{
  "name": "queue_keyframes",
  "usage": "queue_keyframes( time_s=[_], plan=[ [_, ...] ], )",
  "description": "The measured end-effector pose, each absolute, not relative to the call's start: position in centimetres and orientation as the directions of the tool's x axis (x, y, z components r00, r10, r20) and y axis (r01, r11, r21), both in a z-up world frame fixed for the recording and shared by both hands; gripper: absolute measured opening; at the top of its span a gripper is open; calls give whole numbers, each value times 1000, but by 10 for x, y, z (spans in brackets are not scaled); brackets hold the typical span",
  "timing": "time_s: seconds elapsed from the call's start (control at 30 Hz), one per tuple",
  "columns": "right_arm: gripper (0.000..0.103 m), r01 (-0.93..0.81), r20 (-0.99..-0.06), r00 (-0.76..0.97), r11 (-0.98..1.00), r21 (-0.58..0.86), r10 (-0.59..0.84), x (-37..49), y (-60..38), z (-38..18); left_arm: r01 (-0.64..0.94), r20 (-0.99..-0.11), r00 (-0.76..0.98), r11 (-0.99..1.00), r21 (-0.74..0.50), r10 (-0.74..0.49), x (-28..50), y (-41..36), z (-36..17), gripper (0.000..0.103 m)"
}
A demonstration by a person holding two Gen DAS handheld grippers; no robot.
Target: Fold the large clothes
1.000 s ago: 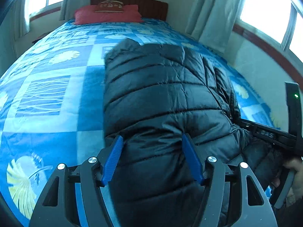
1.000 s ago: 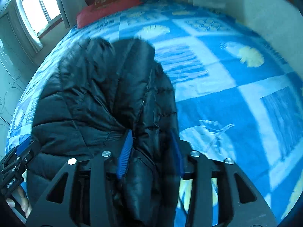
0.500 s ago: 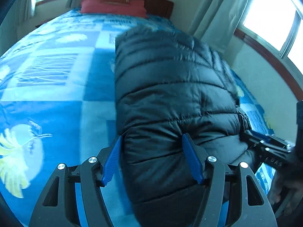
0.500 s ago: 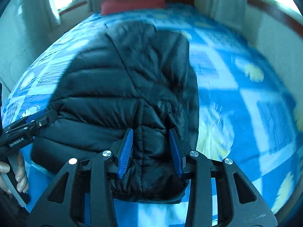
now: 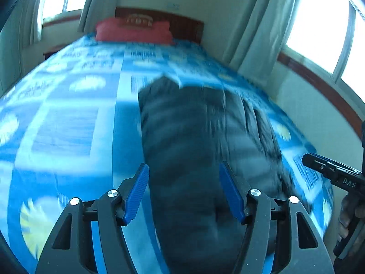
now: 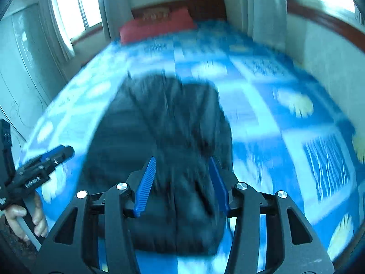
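Observation:
A black quilted puffer jacket [image 5: 200,141] lies folded lengthwise on the blue patterned bed [image 5: 68,118], its near end toward me. It also shows in the right wrist view [image 6: 164,127]. My left gripper [image 5: 183,182] is open, its blue pads apart over the jacket's near end, not closed on it. My right gripper [image 6: 182,178] is open above the jacket's near right part. Both views are motion-blurred. Each gripper shows at the edge of the other's view.
A red pillow [image 5: 134,30] and a dark wooden headboard [image 5: 187,26] are at the far end. Curtained windows [image 5: 319,29] and a wall line the bed's right side. A pale wardrobe [image 6: 20,68] stands left of the bed.
Both grippers have pulled back and up from the jacket, and the right gripper's pads have opened off the fabric. The jacket now lies lower and farther away on the bed.

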State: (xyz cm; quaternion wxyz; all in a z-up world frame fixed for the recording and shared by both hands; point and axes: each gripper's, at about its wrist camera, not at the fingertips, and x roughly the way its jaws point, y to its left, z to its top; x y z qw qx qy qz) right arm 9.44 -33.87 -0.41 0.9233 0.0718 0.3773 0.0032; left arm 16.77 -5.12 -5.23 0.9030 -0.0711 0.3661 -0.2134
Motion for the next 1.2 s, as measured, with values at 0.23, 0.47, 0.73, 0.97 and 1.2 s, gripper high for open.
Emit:
queue_keyframes(
  time_s=[0.23,0.47,0.73,0.97,1.2],
  plan=[
    [48,24,-713,698,993,119,68,168,-346,-55,311,-661,581,880,-360,-475,239,-85,-73,63],
    [47,28,-752,655,993,119,72,184,-353,-101,297,-715,559,907,-299,-419,247,-107,-108,66],
    [47,51,-741,670,993,111,48,194,-353,-114,259,-741,565,931,-257,-362,261,-118,-127,70],
    [54,71,-682,730,986,152,53,159,-356,-86,250,-738,569,931,-266,-364,242,-99,-100,71],
    [82,176,-719,691,948,264,72,145,-390,-101,19,-720,528,854,-519,-450,217,-36,-118,77]
  ],
)
